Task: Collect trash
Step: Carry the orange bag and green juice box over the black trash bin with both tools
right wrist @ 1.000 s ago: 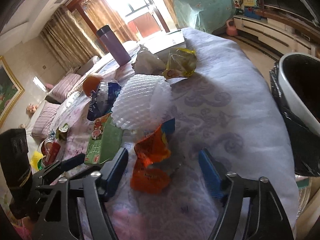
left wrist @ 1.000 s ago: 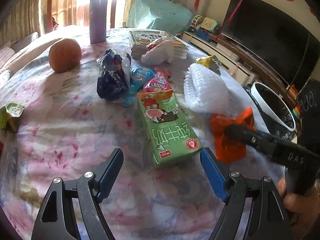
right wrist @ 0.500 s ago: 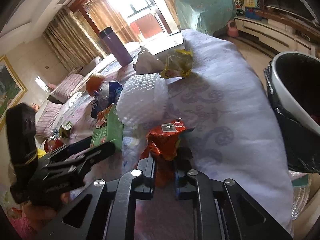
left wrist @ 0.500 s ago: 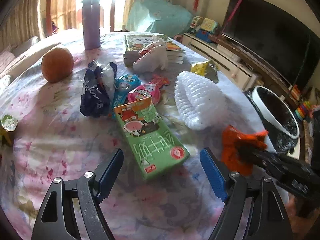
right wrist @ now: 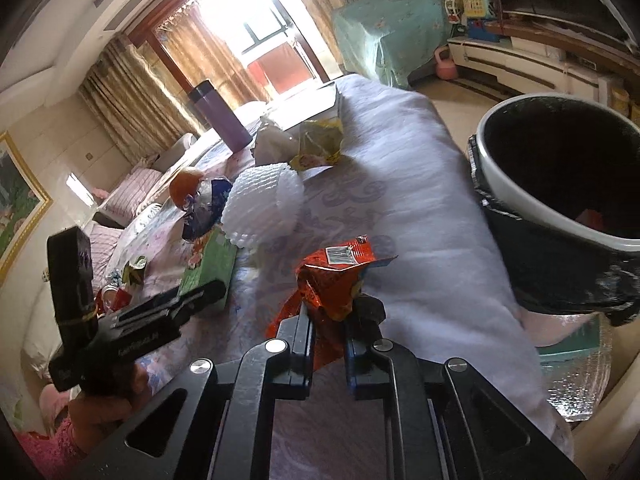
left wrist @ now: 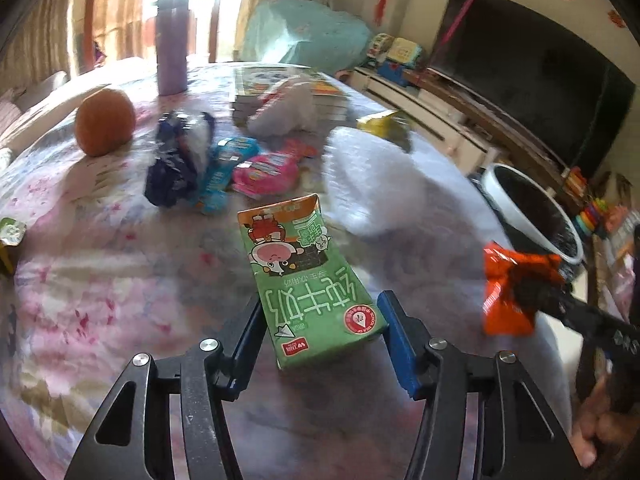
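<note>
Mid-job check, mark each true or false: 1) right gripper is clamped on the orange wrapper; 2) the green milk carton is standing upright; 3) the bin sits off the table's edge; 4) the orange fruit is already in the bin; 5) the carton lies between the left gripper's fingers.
1) True: the right gripper is shut on the orange wrapper.
2) False: the green milk carton lies flat on the table.
3) True: the bin stands beside the table edge.
4) False: the orange fruit rests on the table.
5) True: the left gripper is closing around it.

Glossy crinkled foil wrapper (right wrist: 334, 280), printed cardboard carton (left wrist: 310, 280), floral cloth tablecloth (left wrist: 100, 280), white foam netting (right wrist: 262, 206)
</note>
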`<state>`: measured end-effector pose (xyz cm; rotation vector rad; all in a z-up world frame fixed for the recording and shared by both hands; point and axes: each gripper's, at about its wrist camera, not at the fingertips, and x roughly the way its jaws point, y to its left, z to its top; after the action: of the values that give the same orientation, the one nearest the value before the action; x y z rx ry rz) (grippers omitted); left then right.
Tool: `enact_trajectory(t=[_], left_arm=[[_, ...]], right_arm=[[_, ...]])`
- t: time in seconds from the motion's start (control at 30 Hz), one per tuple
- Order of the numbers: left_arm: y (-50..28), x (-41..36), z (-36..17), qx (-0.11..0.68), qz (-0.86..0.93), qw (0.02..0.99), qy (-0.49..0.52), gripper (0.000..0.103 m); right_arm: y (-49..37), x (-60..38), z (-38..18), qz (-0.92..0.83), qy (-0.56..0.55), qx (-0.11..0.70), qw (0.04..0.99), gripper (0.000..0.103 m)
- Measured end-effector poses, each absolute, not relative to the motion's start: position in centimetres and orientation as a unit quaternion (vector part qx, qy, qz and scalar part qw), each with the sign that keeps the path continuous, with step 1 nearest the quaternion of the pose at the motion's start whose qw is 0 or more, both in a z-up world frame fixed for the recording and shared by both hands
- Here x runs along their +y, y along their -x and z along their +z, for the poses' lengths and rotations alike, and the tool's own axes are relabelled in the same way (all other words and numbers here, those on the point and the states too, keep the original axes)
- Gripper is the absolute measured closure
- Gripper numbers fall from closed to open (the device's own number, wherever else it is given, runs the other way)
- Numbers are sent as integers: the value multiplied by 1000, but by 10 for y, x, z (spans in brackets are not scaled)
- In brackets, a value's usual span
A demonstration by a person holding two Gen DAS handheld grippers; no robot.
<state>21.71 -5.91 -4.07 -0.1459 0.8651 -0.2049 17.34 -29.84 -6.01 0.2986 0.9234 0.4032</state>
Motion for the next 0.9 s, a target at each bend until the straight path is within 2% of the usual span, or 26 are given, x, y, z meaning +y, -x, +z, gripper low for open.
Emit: enact_trajectory(t=[0.3, 0.9], left_arm=[[-205, -100, -24, 401, -168, 900, 29, 52], [-217, -154, -13, 383, -222, 897, 0, 52]], right_arm=[[-161, -326, -44, 165, -141, 422, 880, 92], [-151, -388, -24, 109, -157, 392, 900, 92]])
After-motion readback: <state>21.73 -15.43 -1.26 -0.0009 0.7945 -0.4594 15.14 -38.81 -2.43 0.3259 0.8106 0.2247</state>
